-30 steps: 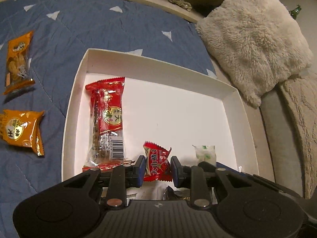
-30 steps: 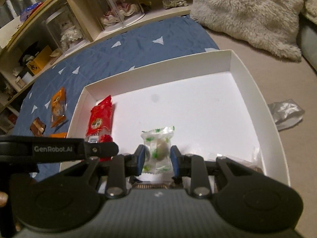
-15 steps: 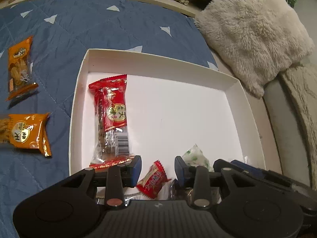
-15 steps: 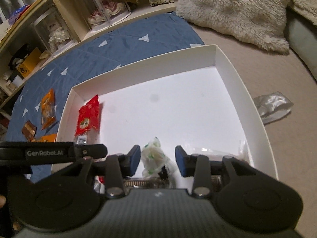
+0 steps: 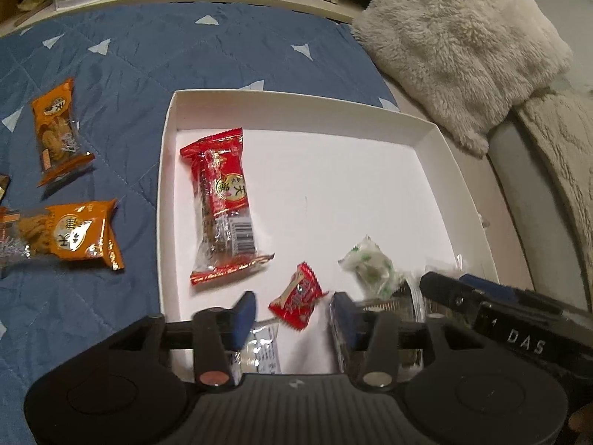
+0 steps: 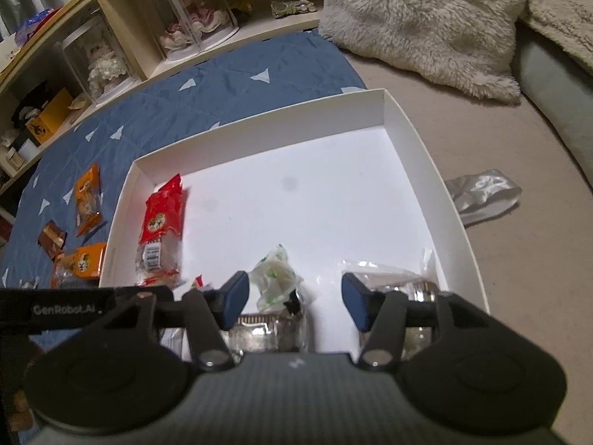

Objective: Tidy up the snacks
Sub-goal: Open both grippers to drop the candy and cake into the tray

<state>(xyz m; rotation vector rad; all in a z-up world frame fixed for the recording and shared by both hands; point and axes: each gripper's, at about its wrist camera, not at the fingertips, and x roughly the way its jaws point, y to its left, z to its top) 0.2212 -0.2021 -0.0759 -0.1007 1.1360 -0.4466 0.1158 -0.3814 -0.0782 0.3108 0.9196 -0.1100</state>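
Note:
A white box (image 5: pixel 437 137) lies on a blue quilt. In it are a long red snack pack (image 5: pixel 222 200), a small red candy (image 5: pixel 296 296), a green-and-white candy (image 5: pixel 370 267) and clear packets near its front edge. My left gripper (image 5: pixel 292 315) is open just above the small red candy, which lies loose between the fingers. My right gripper (image 6: pixel 296 296) is open above the green-and-white candy (image 6: pixel 276 278), which lies free in the box (image 6: pixel 426 155). The red pack also shows in the right wrist view (image 6: pixel 163 222).
Two orange snack packs (image 5: pixel 55 129) (image 5: pixel 70 237) lie on the quilt (image 5: pixel 185 48) left of the box, with a brown one (image 6: pixel 52 237) nearby. A fluffy cushion (image 5: pixel 463 44) lies at right, a silver wrapper (image 6: pixel 481 193) right of the box, shelves (image 6: pixel 129 37) behind.
Both grippers have opened. The small red candy dropped from the left one and the green-and-white candy from the right one into the box. Both grippers pulled back slightly.

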